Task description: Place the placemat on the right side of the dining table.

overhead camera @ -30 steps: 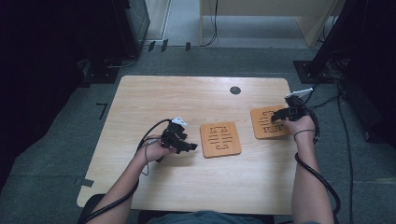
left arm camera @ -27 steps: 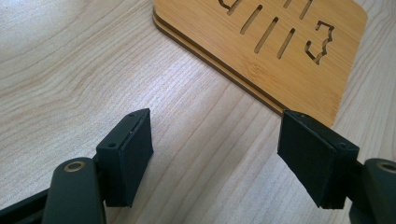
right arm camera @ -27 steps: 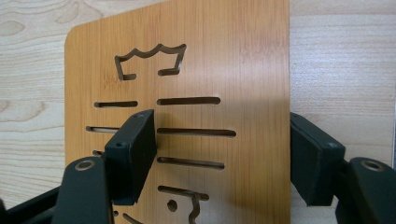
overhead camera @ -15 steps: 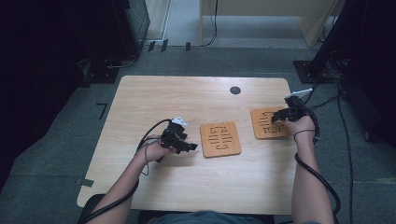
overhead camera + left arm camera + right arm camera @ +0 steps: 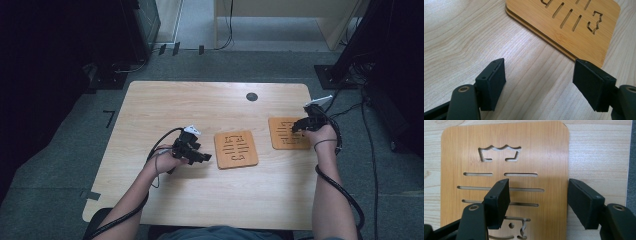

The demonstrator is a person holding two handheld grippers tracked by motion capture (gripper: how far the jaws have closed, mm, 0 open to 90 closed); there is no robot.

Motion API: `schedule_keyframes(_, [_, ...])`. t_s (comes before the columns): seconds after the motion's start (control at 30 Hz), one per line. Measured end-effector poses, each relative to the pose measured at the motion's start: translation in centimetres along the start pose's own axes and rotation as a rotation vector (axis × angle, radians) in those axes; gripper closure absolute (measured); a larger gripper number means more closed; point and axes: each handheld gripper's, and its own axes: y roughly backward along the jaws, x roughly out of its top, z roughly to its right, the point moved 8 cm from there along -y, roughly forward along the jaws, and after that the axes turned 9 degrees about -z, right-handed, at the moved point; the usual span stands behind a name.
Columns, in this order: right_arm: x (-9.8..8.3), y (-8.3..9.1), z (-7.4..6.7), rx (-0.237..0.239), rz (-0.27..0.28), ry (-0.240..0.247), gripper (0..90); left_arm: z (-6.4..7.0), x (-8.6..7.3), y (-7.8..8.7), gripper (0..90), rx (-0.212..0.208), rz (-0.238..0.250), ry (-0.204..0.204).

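Observation:
Two square bamboo boards with cut-out slots lie flat on the table. My left gripper (image 5: 204,159) is just left of the middle board (image 5: 236,149). In the left gripper view its jaws (image 5: 539,67) stand open over bare wood, and the board's corner (image 5: 574,32) lies just beyond them. My right gripper (image 5: 296,127) hovers over the right board (image 5: 285,135). In the right gripper view the gripper (image 5: 537,185) straddles the edge of that board (image 5: 544,150), one jaw above the board and the other above the table beside it. Its jaws have just been closing a little, and the pads do not press on anything.
The light wooden table (image 5: 200,110) has a black round grommet (image 5: 252,96) near its far edge. Cables trail from both grippers off the near and right sides. Dark equipment stands (image 5: 125,45) and more cables sit on the grey floor beyond the table.

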Motion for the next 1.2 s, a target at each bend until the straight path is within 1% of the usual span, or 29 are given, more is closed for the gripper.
schedule_keyframes(0.23, [-0.2, 0.1, -0.2, 0.007, 0.02, 0.016, 33.3, 0.0, 0.0, 0.0, 25.1, -0.005, -0.001, 0.004])
schedule_keyframes(0.43, [-0.4, 0.3, -0.5, 0.002, 0.037, 0.034, 30.9, 0.0, 0.0, 0.0, 25.0, -0.003, -0.003, 0.004])
schedule_keyframes(0.53, [-0.5, 0.5, -0.8, 0.009, 0.043, 0.037, 29.9, 0.0, 0.0, 0.0, 25.0, 0.0, -0.005, 0.004])
schedule_keyframes(0.6, [-0.6, 0.5, -1.0, 0.009, 0.044, 0.048, 29.4, 0.0, 0.0, 0.0, 25.0, 0.0, -0.005, 0.004])
schedule_keyframes(0.87, [-0.9, 0.6, -1.7, -0.003, 0.059, 0.085, 27.9, -0.1, 0.0, 0.1, 25.0, 0.004, -0.008, 0.006])
schedule_keyframes(1.0, [-1.0, 0.7, -2.3, 0.007, 0.073, 0.1, 27.5, -0.2, 0.0, 0.2, 25.0, 0.008, -0.007, 0.01])
schedule_keyframes(1.03, [-1.1, 0.7, -2.5, 0.004, 0.073, 0.112, 27.4, -0.2, 0.0, 0.2, 25.0, 0.009, -0.007, 0.011])
schedule_keyframes(1.2, [-1.5, 0.6, -3.2, -0.003, 0.067, 0.134, 27.4, -0.2, 0.1, 0.3, 25.0, 0.008, -0.004, 0.009])
